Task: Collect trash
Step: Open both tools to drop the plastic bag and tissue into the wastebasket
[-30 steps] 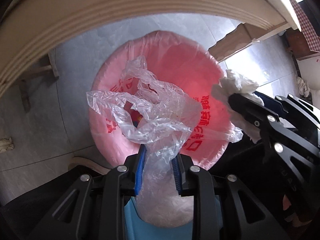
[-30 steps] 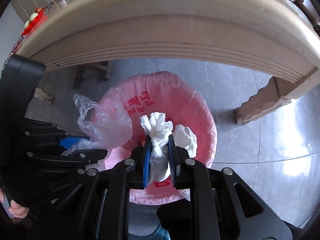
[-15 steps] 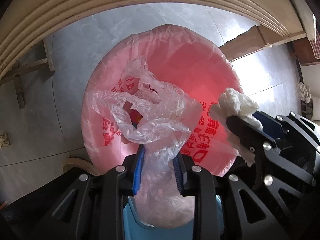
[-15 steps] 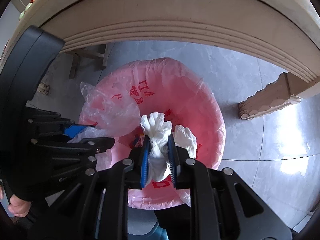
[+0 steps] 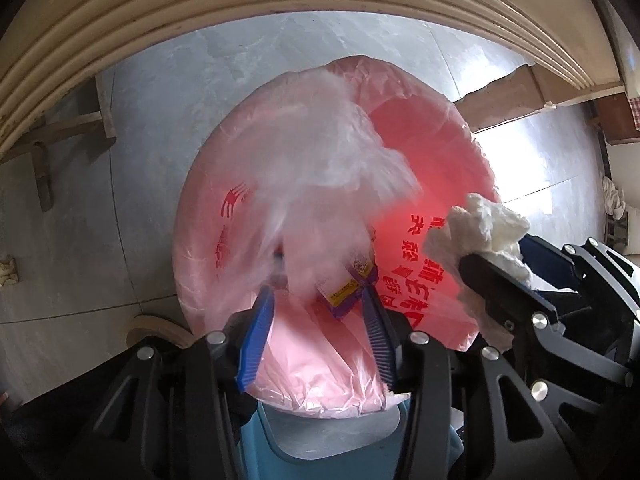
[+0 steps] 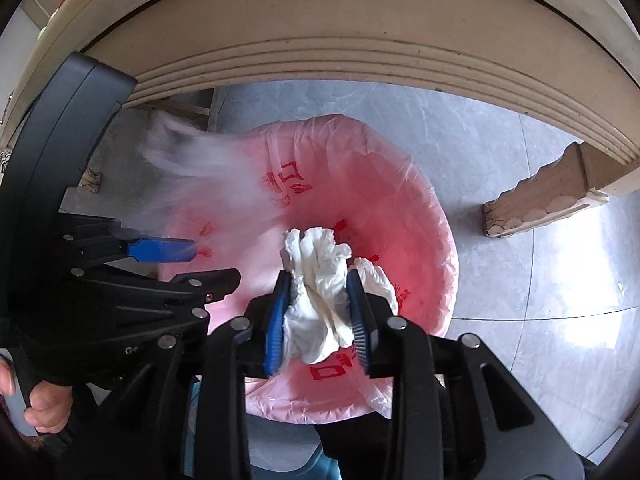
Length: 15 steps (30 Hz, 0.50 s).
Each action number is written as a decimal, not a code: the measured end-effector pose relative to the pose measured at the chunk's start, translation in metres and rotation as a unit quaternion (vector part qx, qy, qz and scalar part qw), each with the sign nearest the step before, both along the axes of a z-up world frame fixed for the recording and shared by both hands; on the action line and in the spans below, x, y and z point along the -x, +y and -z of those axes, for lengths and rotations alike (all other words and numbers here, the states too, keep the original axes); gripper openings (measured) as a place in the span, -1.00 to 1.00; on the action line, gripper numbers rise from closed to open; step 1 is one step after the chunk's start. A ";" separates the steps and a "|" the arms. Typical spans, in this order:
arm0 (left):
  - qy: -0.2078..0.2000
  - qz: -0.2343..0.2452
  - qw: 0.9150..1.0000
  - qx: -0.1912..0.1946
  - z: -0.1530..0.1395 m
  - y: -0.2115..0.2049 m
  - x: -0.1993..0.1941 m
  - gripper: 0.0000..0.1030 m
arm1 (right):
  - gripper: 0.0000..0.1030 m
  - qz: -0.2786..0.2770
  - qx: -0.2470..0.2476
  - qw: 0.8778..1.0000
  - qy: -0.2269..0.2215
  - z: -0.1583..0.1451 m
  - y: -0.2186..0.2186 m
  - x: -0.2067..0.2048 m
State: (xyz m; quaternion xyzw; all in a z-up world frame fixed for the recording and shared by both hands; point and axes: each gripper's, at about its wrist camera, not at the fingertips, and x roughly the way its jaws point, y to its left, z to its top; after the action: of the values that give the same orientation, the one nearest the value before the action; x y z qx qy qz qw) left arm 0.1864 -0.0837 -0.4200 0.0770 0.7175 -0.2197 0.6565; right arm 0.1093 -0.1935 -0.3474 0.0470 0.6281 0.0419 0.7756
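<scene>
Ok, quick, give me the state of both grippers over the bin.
Left gripper: open, the blurred clear plastic bag loose above the pink-lined bin.
Right gripper: shut on the white tissue wad.

Cream table edge (image 6: 360, 64), grey tiled floor (image 6: 500, 152)

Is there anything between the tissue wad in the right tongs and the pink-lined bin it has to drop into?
Nothing visible blocks it. The tissue wad, clamped in the right tongs, hangs directly over the open pink-lined bin. The blurred clear plastic bag by the left tongs is off to the side.
</scene>
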 end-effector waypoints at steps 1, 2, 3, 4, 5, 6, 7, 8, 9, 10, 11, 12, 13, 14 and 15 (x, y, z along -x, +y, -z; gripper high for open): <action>-0.001 -0.001 1.000 -0.001 -0.001 0.000 0.000 -0.12 | -0.37 0.001 0.001 1.000 -0.001 -0.001 0.000 0.000; -0.001 -0.001 1.000 -0.001 0.000 0.000 0.000 -0.12 | -0.32 0.001 0.002 1.000 -0.002 -0.001 0.000 -0.001; 0.000 -0.004 1.000 -0.002 -0.001 0.000 0.000 -0.12 | -0.25 0.002 0.003 1.000 -0.002 -0.001 -0.001 -0.001; 0.000 -0.006 1.000 -0.001 -0.001 0.001 0.000 -0.12 | -0.21 0.004 0.001 1.000 -0.002 -0.002 -0.001 -0.001; -0.002 -0.006 1.000 0.000 -0.003 0.001 -0.001 -0.12 | -0.12 0.004 0.000 1.000 -0.002 -0.002 -0.001 -0.001; -0.004 -0.006 1.000 -0.001 -0.003 0.002 -0.001 -0.12 | -0.08 0.006 0.000 1.000 -0.003 -0.003 -0.002 -0.001; -0.008 -0.007 1.000 -0.002 -0.005 0.002 0.000 -0.11 | -0.06 0.007 -0.001 1.000 -0.004 -0.004 -0.001 -0.001; -0.013 -0.007 1.000 -0.003 -0.007 0.003 0.000 -0.11 | 0.01 0.008 -0.001 1.000 -0.005 -0.004 -0.002 -0.001; -0.016 -0.007 1.000 -0.005 -0.007 0.004 -0.001 -0.09 | 0.08 0.009 0.001 1.000 -0.007 -0.005 -0.002 -0.001; -0.020 -0.008 1.000 -0.007 -0.008 0.005 0.000 -0.06 | 0.10 0.010 0.002 1.000 -0.008 -0.006 -0.002 -0.001; -0.023 -0.009 1.000 -0.009 -0.011 0.005 0.001 0.02 | 0.13 0.011 0.001 1.000 -0.008 -0.006 -0.003 -0.001; -0.027 -0.011 1.000 -0.012 -0.012 0.006 0.001 0.06 | 0.15 0.012 -0.001 1.000 -0.008 -0.007 -0.003 -0.001; -0.029 -0.012 0.999 -0.013 -0.013 0.007 0.001 0.07 | 0.22 0.014 -0.004 1.000 -0.009 -0.008 -0.003 -0.001; -0.031 -0.012 0.999 -0.015 -0.014 0.008 0.001 0.08 | 0.25 0.014 -0.004 1.000 -0.010 -0.008 -0.004 -0.001; -0.033 -0.012 0.999 -0.017 -0.014 0.009 0.000 0.12 | 0.29 0.015 -0.003 1.000 -0.012 -0.009 -0.004 -0.002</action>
State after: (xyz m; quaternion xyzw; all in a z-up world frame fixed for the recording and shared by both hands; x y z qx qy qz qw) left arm 0.1864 -0.0749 -0.4057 0.0870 0.6999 -0.1967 0.6811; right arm 0.1109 -0.1979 -0.3386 0.0585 0.6178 0.0326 0.7835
